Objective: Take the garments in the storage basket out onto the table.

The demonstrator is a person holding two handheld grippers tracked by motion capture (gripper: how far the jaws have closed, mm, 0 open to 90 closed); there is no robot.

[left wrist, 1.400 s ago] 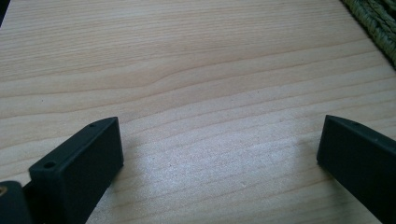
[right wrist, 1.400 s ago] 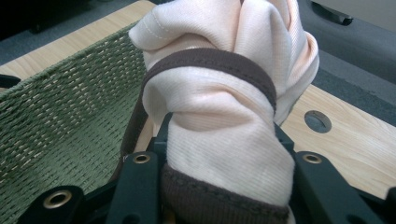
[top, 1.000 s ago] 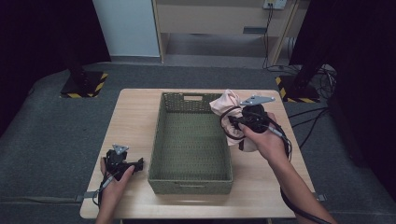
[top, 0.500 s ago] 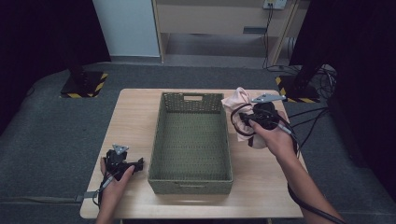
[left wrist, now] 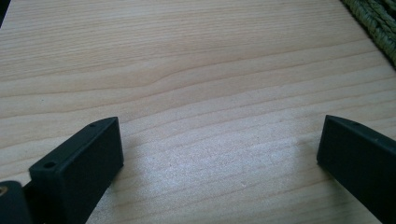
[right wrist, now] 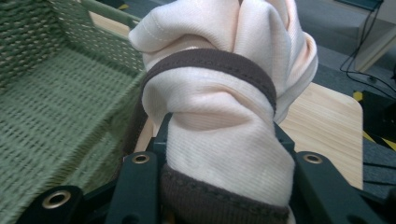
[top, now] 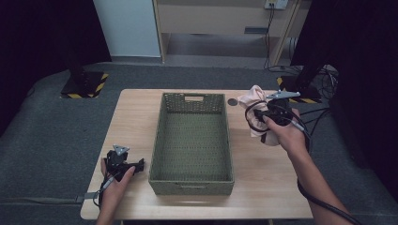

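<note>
Two grippers in the high view: right gripper had carried the pink cloth from over the basket's right rim out toward the bench's far right edge, so it was not dropped in yet. Left gripper rested near the front left corner, unmoved. A small dark disc lay beside the basket.

Left gripper view: fingers wide apart, nothing between, bare bench below.

Right gripper view: fingers clamped on the bunched cloth, basket wall at left, the rim to clear.
</note>
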